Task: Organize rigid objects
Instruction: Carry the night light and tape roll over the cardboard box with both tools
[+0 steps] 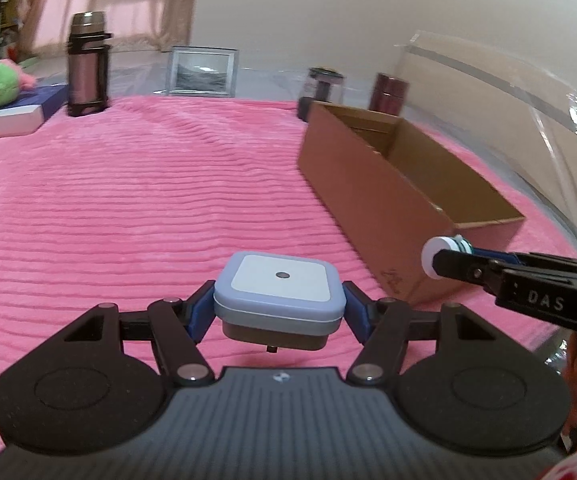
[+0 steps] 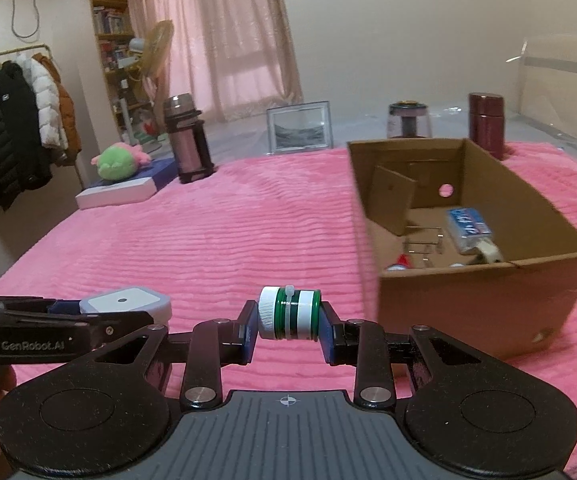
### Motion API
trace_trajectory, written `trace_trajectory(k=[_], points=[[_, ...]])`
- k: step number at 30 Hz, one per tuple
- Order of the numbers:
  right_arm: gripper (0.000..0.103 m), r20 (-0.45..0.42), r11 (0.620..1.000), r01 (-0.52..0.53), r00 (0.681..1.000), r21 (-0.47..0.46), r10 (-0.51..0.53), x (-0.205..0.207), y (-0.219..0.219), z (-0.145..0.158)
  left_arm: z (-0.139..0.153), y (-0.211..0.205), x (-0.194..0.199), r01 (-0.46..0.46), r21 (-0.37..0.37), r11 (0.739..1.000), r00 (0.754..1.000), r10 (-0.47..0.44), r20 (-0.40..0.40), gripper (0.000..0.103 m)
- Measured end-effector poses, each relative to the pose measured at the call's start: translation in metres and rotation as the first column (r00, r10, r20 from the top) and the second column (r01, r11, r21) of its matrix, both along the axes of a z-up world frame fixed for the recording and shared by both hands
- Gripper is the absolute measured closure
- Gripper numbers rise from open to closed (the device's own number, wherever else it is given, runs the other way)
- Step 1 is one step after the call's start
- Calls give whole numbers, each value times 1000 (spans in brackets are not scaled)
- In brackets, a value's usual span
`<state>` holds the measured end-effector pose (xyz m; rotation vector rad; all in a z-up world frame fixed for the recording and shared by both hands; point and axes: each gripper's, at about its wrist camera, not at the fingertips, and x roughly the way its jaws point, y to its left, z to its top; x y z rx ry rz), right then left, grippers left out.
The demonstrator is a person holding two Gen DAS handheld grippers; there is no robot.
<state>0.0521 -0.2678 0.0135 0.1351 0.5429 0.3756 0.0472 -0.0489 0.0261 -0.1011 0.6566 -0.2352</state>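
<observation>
The left claw point(image 1: 279, 312) pinches a square pale-blue night light point(image 1: 280, 296) by its sides, white face up, clear of the pink ribbed blanket point(image 1: 136, 200) beneath. The right claw point(image 2: 288, 330) is pressed onto a small green-and-white bottle point(image 2: 290, 312) lying sideways between its blue pads, white ribbed cap toward the left pad, a white zip tie around its body. Ahead and to the right of the right claw stands an open cardboard box point(image 2: 480, 308); inside lie a blue-labelled tube point(image 2: 470, 228) whose print is too blurred to read, some metal clips and a small red-tipped item. From the right wrist view the left claw's side reads "GenRobot.AI"; from the left wrist view the right claw's side shows "DAS". Far beyond both claws stand a pink flask point(image 2: 186, 140), a picture frame point(image 2: 300, 128) and a dark red cup point(image 2: 486, 124).
</observation>
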Motion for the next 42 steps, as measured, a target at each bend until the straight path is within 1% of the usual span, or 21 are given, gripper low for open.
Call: trace_trajectory(k=[6,12,19,27,34,39,42], points=[[75,19,998,69,997,-10,-69,-7,-34,6,6,-32,0,81,-8,997,997,-81,13,42],[75,22,990,135,991,-28,-135,-12,-69,9,10,-60,3,157,-15,987,987,-157,19,42],[75,-1,981,185,983,-61,-185,-12,-97,11,14,-86,5,223,-11,975,974,-223,30,42],[75,-19,974,212,977,-81,-214,-12,-111,8,17,-108,7,298,-5,955,954,-298,39,42],[75,-9,972,219,975,-87,-221,-9,-121,13,23,-118,15,334,-2,943,941,-333,59,42],[75,11,975,203,979,-92,-203,-1,-127,23,35,-128,30,360,19,933,929,-360,89,42],[75,35,976,192,981,-101,-190,8,-132,34,46,-135,48,384,61,921,915,-389,109,42]])
